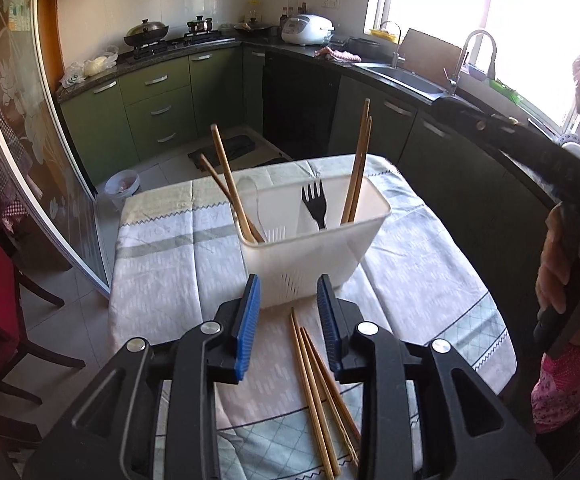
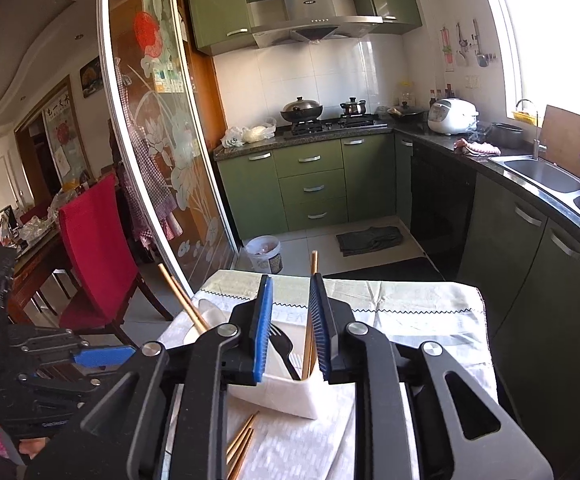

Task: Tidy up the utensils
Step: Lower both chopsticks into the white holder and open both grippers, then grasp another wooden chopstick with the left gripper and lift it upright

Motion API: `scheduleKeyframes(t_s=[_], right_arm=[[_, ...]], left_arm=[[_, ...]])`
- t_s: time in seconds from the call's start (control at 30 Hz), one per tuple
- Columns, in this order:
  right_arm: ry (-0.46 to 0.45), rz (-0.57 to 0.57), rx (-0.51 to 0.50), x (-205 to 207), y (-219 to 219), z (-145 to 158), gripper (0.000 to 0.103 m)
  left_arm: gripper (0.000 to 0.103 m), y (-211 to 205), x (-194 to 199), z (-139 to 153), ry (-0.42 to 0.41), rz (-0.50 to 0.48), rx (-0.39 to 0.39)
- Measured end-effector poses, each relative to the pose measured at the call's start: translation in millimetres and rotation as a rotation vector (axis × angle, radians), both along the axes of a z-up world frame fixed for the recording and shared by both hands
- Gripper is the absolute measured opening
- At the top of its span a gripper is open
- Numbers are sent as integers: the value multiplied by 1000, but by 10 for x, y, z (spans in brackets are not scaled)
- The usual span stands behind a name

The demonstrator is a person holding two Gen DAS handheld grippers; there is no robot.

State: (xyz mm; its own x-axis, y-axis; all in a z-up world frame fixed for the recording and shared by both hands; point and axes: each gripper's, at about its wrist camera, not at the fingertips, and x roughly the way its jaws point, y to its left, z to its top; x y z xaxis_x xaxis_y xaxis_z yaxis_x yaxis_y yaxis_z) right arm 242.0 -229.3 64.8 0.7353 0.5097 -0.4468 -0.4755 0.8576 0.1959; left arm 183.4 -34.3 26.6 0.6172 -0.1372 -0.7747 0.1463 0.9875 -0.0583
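Observation:
A white plastic utensil basket (image 1: pixel 314 256) stands on the cloth-covered table (image 1: pixel 161 280). It holds a black fork (image 1: pixel 314 202), two chopsticks leaning left (image 1: pixel 225 178) and two leaning right (image 1: pixel 360 160). Three wooden chopsticks (image 1: pixel 318 384) lie on the cloth in front of it. My left gripper (image 1: pixel 287 292) is open and empty, hovering above the loose chopsticks just short of the basket. My right gripper (image 2: pixel 290 300) is open and empty above the basket (image 2: pixel 290 396), with the fork (image 2: pixel 281 344) and a chopstick (image 2: pixel 310 320) between its fingers. The loose chopsticks (image 2: pixel 241 444) show below.
A red chair (image 2: pixel 93 240) and a glass sliding door (image 2: pixel 157 152) stand left of the table. Green kitchen cabinets (image 2: pixel 310 184), a stove, a sink (image 2: pixel 542 172) and a bin (image 2: pixel 265 254) on the floor lie beyond. The person's hand (image 1: pixel 558 264) is at the right.

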Motion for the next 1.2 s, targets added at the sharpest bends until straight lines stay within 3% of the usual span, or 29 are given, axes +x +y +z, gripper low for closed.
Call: scheduleKeyframes(t_s=[0.13, 0.2, 0.3, 0.5, 0.8, 1.2], right_arm=[[17, -24, -9, -426, -216, -280, 22], [45, -50, -22, -597, -317, -511, 34], [115, -78, -21, -773, -461, -862, 34], [245, -90, 73, -954, -724, -1383, 34], [311, -89, 131, -1060, -832, -1643, 34], [372, -71, 220, -1029, -902, -1714, 34]], left_arm=[[29, -9, -115, -441, 120, -10, 0], [29, -13, -154, -692, 186, -11, 10], [29, -32, -139, -1020, 271, -7, 18], [29, -69, -7, -1463, 392, -4, -3], [29, -54, 130, -1614, 419, 19, 17], [29, -283, 368, -1759, 446, 11, 79]])
